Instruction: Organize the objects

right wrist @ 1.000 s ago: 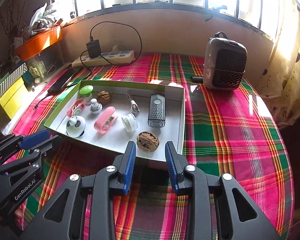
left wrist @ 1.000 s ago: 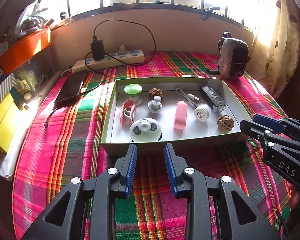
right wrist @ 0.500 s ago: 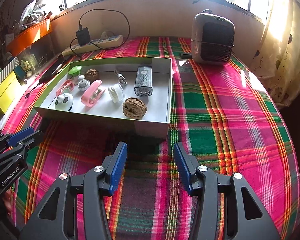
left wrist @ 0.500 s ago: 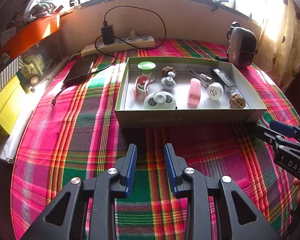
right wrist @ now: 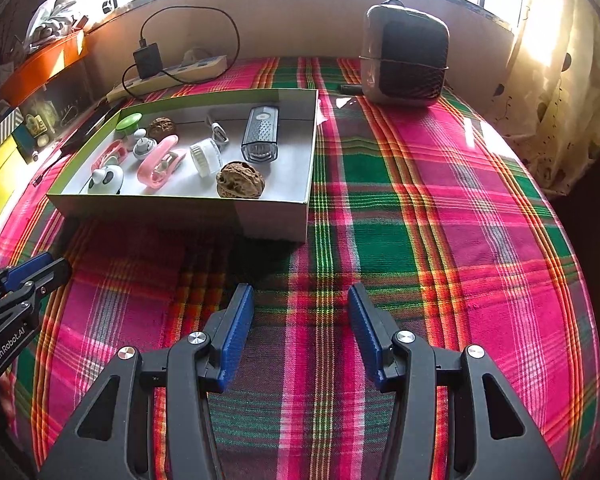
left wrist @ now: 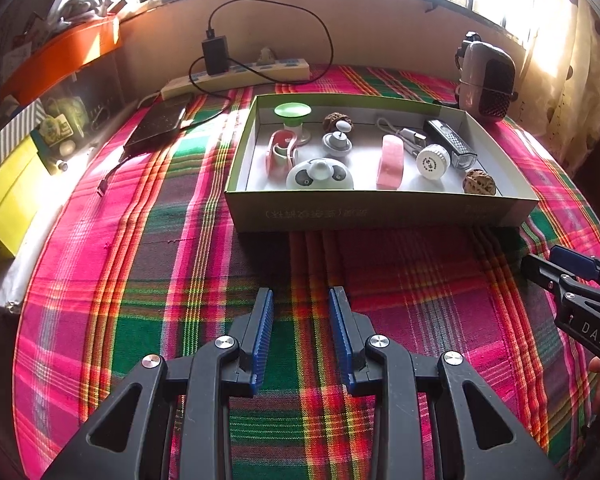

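On the bench, covered by a pink-green plaid cloth [right wrist: 420, 216], sits a shallow green-rimmed box [left wrist: 380, 210] that holds all the small things. Inside the box: green-topped stand [left wrist: 293, 111] at the far left corner, pink-white clip thing [left wrist: 278, 152] just nearer than it, panda-face round item [left wrist: 319, 174] against the near wall, grey knob piece [left wrist: 337, 142] beyond the panda, walnut [left wrist: 337, 120] at the far wall, pink holder [left wrist: 391, 160] mid-box, white round cap [left wrist: 432, 161] right of it, cable [left wrist: 406, 134] behind the cap, black light [left wrist: 450, 144] toward the right end, second walnut [left wrist: 479, 181] in the near right corner. Left gripper [left wrist: 300, 300] hovers short of the box's near wall, jaws part spread, nothing between. Right gripper [right wrist: 300, 300] hovers off the box's near right corner, jaws have just been opening, now wide apart, nothing between. Behind the box: power strip [left wrist: 240, 76] with black charger [left wrist: 215, 54], dark phone [left wrist: 160, 122] to the box's left, small heater [right wrist: 404, 60] beyond its right end.
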Available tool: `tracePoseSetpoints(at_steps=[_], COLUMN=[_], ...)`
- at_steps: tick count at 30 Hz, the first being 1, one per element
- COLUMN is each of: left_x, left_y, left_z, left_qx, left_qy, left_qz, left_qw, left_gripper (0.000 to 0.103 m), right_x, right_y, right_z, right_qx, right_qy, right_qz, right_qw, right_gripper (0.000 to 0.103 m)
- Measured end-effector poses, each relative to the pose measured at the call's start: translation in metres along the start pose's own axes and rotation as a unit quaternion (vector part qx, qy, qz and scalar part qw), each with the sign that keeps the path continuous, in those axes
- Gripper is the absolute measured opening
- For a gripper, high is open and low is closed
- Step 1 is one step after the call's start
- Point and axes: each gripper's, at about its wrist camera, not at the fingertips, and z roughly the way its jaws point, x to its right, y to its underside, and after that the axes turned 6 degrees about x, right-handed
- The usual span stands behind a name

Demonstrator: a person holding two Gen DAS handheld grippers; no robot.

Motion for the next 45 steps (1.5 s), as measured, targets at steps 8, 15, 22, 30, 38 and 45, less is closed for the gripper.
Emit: tracePoseSetpoints(at_steps=[8, 15, 22, 30, 38, 45], left_x=[0.0023, 0.0043, 0.0042, 0.0036, 0.0032, 0.0032], left_y=[0.0038, 0.0039, 0.004, 0.0043, 0.0044, 0.0044], left_z=[-0.0016, -0.0017, -0.0015, -0.0016, -0.0016, -0.0014], left_qx=[0.013, 0.013, 0.013, 0.013, 0.013, 0.013], left_qy=[-0.013, -0.021, -0.02, -0.019, -0.02, -0.019], left_qz=[-0.01, -0.008, -0.009, -0.01, -0.009, -0.009], left_qw=[0.9998, 0.9997, 0.9997, 0.9997, 0.9997, 0.9997], left_gripper=[0.027, 0.027, 0.027, 0.027, 0.027, 0.027], right_x=[0.0037, -0.0009, -0.0026, -0.0038, -0.0043, -0.0043], right_y=[0.0044, 0.0079, 0.0077, 0.007, 0.007, 0.007], right_z=[-0.0021, -0.0047, -0.0044, -0.0038, -0.0034, -0.0034], right_qx=[0.004, 0.01, 0.01, 0.01, 0.01, 0.01], right_qy=[0.01, 0.006, 0.002, 0.005, 0.006, 0.006], right_qz=[0.007, 0.005, 0.0, 0.0, 0.002, 0.002], right_qw=[1.0, 1.0, 1.0, 1.0, 1.0, 1.0], right_gripper=[0.061, 0.061, 0.062, 0.062, 0.062, 0.062])
